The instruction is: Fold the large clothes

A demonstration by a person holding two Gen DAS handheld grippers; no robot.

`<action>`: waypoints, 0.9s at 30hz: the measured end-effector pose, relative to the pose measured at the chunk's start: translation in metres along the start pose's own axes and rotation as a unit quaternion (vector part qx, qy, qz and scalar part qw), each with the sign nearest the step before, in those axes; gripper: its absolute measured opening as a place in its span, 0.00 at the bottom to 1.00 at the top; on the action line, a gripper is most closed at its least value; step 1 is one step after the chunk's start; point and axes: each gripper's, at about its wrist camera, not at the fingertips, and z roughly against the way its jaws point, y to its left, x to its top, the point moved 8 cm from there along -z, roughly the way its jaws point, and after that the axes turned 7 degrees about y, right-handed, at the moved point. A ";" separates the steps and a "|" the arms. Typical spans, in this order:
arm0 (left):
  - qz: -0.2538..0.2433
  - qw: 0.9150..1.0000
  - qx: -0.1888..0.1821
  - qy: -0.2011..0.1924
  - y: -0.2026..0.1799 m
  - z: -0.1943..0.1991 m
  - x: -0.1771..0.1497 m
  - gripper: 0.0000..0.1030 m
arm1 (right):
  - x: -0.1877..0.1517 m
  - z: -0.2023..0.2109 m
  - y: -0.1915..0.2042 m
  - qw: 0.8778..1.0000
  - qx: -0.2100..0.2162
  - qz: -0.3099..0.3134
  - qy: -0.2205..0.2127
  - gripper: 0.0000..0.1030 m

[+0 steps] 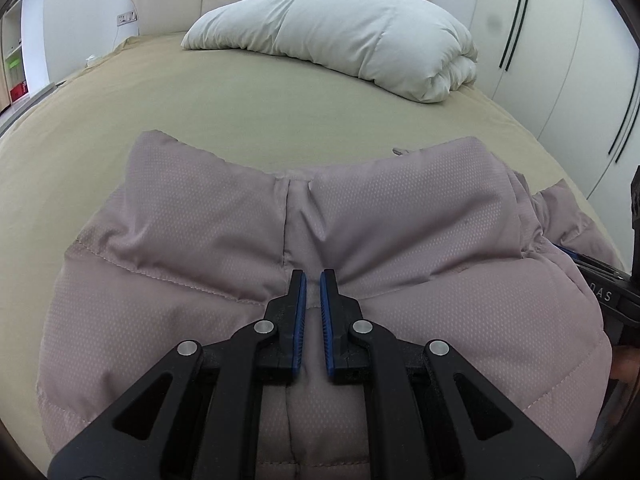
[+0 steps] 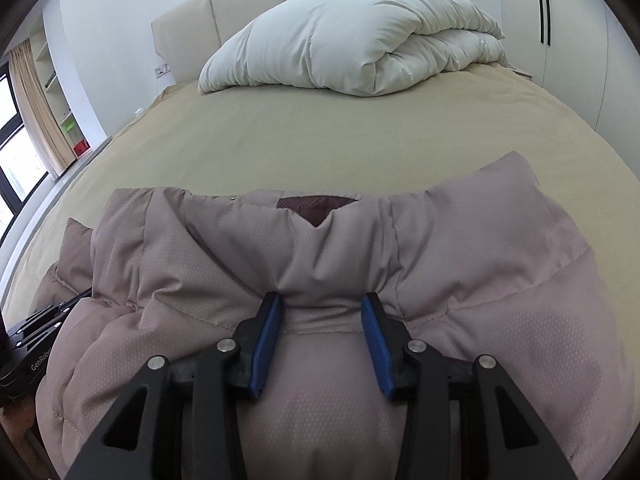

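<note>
A dusty-pink quilted puffer jacket (image 1: 200, 248) lies on the near part of the bed; in the right wrist view (image 2: 480, 264) its collar shows a dark maroon lining (image 2: 316, 206). My left gripper (image 1: 313, 280) is nearly closed, pinching a narrow fold of the jacket between its blue pads. My right gripper (image 2: 323, 302) is open wide, with a bulge of jacket fabric between its fingers (image 2: 267, 328); the fingers press into the fabric. The right gripper also shows at the right edge of the left wrist view (image 1: 600, 276), and the left gripper's body shows at the left edge of the right wrist view (image 2: 36, 344).
The bed has a tan sheet (image 1: 240, 92) stretching beyond the jacket. A rolled white duvet (image 1: 340, 36) lies near the padded headboard (image 2: 248, 4). White wardrobe doors (image 1: 560, 60) stand on the right; shelves and a window (image 2: 16, 128) on the left.
</note>
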 end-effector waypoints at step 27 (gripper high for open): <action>-0.008 0.999 -0.042 -0.021 -0.011 0.030 -0.022 0.07 | -0.040 0.053 -0.047 0.998 -0.002 -0.009 -0.068 0.57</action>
